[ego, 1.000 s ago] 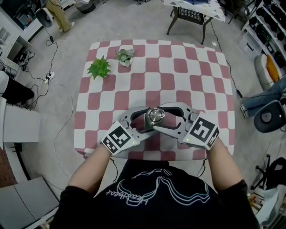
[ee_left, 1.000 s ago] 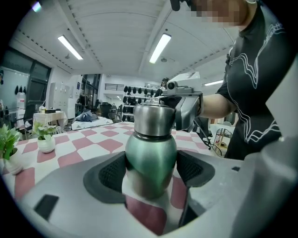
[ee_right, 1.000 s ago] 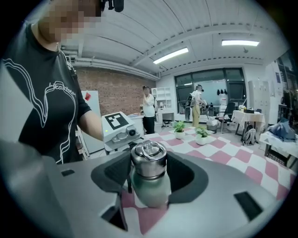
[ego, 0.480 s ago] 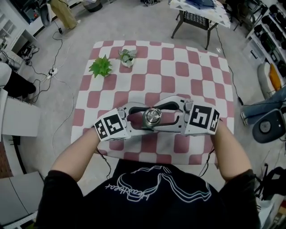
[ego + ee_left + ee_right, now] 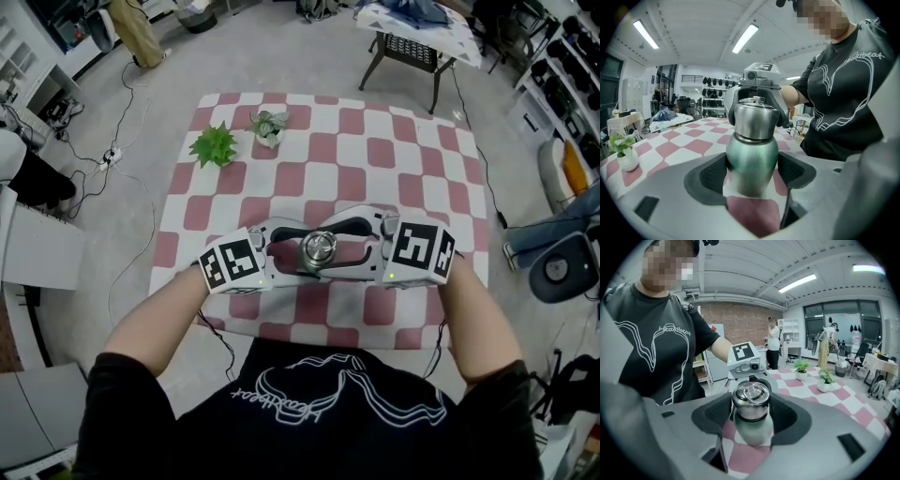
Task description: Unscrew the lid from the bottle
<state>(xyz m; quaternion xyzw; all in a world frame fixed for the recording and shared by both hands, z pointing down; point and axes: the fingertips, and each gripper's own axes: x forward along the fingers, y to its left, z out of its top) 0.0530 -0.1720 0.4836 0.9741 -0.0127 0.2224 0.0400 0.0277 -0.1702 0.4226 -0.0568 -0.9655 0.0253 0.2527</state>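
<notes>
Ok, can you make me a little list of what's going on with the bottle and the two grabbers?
table: pink and white checks
bottle: green, upright, at the near side
lid: silver, ring on top, not yet off
left gripper: clamped on the body
right gripper: clamped on the lid
potted plants: two, far left corner

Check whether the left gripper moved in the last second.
Yes: the left gripper's back end swung away from the table's near edge, toward the plant.
</notes>
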